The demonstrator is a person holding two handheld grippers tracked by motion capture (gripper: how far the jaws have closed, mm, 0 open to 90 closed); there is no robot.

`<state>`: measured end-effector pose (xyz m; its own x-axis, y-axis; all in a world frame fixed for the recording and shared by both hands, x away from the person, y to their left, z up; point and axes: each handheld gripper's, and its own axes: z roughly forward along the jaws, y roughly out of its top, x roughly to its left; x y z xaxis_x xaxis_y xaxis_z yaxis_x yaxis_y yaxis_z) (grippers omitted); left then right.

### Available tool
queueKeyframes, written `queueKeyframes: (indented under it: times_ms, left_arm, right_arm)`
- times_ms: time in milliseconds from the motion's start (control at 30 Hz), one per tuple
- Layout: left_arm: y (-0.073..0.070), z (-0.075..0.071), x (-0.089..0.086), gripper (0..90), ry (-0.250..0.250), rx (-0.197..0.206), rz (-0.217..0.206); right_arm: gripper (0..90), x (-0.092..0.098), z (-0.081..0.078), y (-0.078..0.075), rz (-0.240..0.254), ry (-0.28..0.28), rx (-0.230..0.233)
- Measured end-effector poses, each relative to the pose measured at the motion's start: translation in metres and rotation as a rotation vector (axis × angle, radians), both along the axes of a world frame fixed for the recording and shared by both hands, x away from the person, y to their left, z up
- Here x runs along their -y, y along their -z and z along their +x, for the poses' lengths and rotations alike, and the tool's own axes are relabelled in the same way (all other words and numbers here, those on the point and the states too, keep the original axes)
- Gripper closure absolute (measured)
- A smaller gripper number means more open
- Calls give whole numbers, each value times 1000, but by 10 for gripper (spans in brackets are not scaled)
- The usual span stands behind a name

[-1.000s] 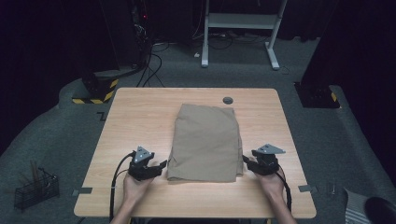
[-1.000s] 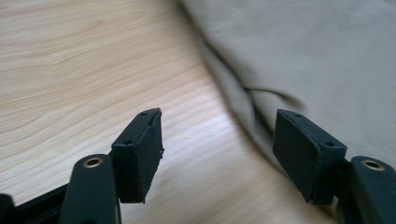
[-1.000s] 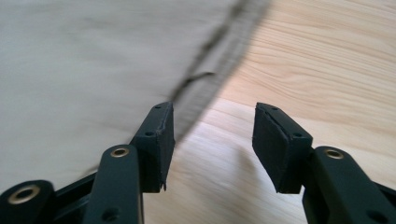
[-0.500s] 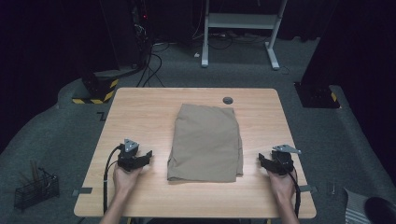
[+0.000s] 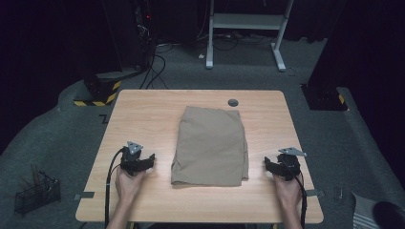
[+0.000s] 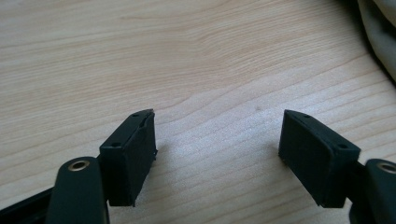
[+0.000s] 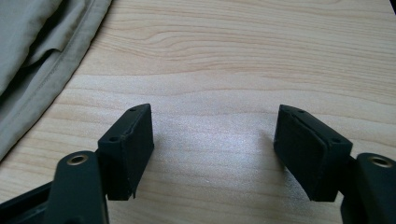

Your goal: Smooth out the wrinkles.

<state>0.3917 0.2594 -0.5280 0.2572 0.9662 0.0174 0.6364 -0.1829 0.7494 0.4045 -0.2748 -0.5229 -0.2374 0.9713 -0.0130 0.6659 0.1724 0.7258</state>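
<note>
Both your claws have let go and backed off: the left claw [image 5: 144,161] and right claw [image 5: 271,166] gape empty on the desk [image 5: 143,109], their jaws just widened, the folded cloth [image 5: 211,145] lying between them, finished.

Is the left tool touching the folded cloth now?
Apart. In the high view, bare table lies between the left tool and the cloth.

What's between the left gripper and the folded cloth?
Nothing: only bare table separates the left gripper from the folded cloth, as the high view shows.
</note>
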Motion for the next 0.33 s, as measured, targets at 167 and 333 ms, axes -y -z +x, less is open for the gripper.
queueKeyframes:
  times_ms: [167,333]
  left_arm:
    - [0,1,-1,265,2,-7,-13]
    - [0,1,-1,264,9,-8,-12]
  right_arm:
    - [272,0,0,0,-2,-4,-1]
    - [272,0,0,0,-1,-7,0]
